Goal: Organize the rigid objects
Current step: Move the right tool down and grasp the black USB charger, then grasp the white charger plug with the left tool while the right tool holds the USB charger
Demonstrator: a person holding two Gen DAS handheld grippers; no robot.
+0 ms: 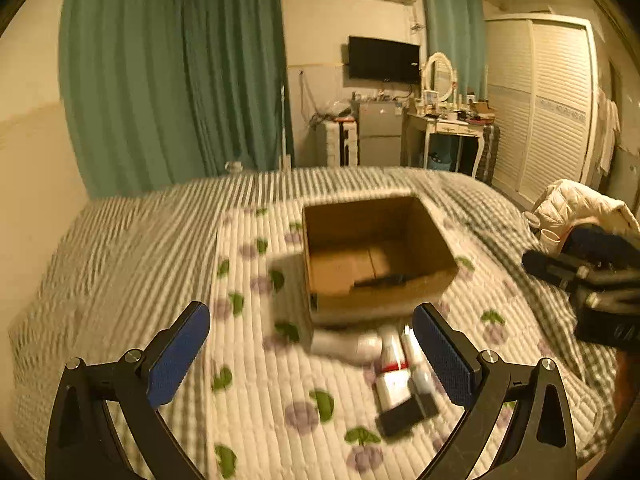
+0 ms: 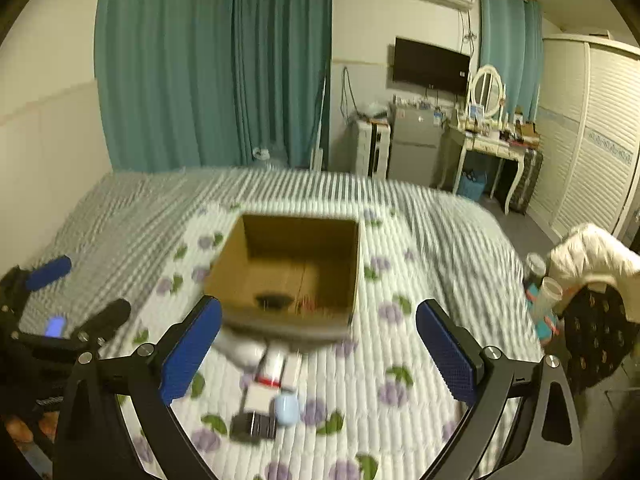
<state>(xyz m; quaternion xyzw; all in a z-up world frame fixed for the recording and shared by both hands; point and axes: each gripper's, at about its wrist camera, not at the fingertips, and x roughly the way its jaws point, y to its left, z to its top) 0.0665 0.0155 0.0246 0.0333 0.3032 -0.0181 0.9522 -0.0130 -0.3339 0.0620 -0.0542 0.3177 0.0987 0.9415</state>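
Left wrist view gives me the bed (image 1: 120,264) first, its quilt (image 1: 256,392) printed with purple fruit and green leaves, soft ground that will let things tip. On it sits the open cardboard box (image 1: 372,300), well ahead of me, with something dark lying on its floor that I cannot identify through the blur. Just in front of the box's near wall lies a small cluster: a white bottle (image 1: 348,346) on its side, a red-and-white tube (image 1: 394,360) next to it, and a black block (image 1: 404,416) nearest me. From the right wrist view I also pick out a pale blue oval piece (image 2: 287,409) touching that black block.

I judge all of these light and stiff. The bottle is smooth and round, so I would close across its body, not its cap. The tube I would take across its flat faces. The block offers square sides, the easiest hold of the lot.

My left gripper (image 1: 312,352) is spread wide with nothing between its pads, and my right gripper (image 2: 320,344) is likewise spread and empty; both hover above the cluster.
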